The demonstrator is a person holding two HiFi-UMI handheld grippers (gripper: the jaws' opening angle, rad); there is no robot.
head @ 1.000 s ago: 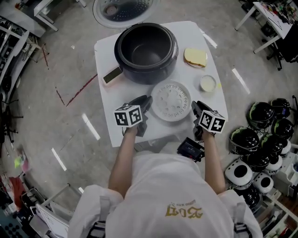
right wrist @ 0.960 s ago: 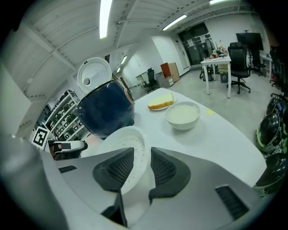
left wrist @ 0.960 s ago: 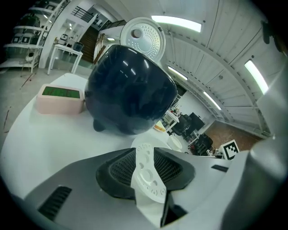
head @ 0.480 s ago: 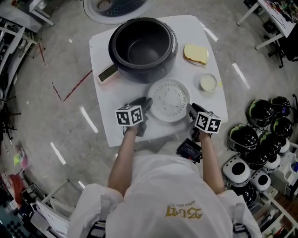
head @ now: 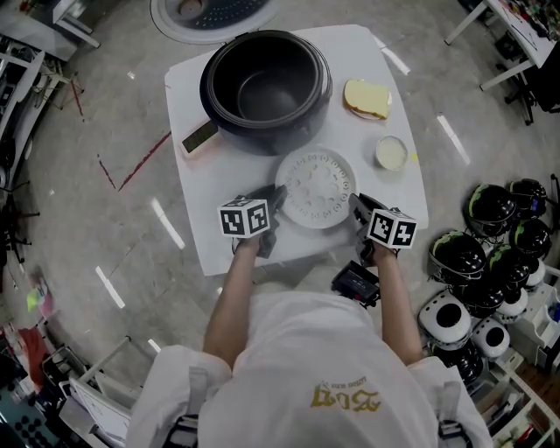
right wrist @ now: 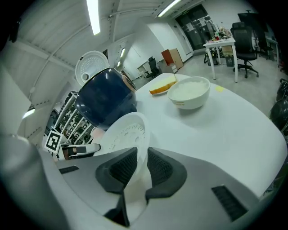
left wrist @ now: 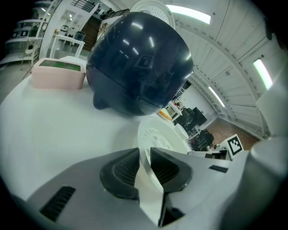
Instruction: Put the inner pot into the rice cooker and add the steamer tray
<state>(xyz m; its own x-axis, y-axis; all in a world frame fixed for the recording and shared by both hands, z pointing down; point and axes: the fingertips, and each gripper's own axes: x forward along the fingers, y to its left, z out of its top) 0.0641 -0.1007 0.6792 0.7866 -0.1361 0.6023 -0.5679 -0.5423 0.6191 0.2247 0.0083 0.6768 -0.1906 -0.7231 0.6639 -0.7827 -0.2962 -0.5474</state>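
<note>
- Both grippers have sunk onto the white steamer tray [head: 317, 185] since a second ago, and their jaws have just been closing on it.
- Left gripper [head: 276, 199]: clenched on the tray's left rim, with the thin white edge pinched between its ribbed dark pads [left wrist: 123, 168].
- Right gripper [head: 356, 206]: clenched likewise on the tray's right rim, which runs up between its two pads [right wrist: 120, 170].
- Between the two grippers, the perforated tray sits over the near half of the white desk [head: 219, 219], just in front of the rice cooker [head: 262, 133].
- That dark cooker stands open at the desk's far side, its hollow empty; I cannot tell the inner pot apart from the cooker's body.
- Its round lid [head: 219, 10] is swung back beyond it.
- A pink box [left wrist: 58, 72] lies at the cooker's left.
- To the right are a slice of bread [head: 367, 99] and, nearer, a small white bowl [head: 391, 155].
</note>
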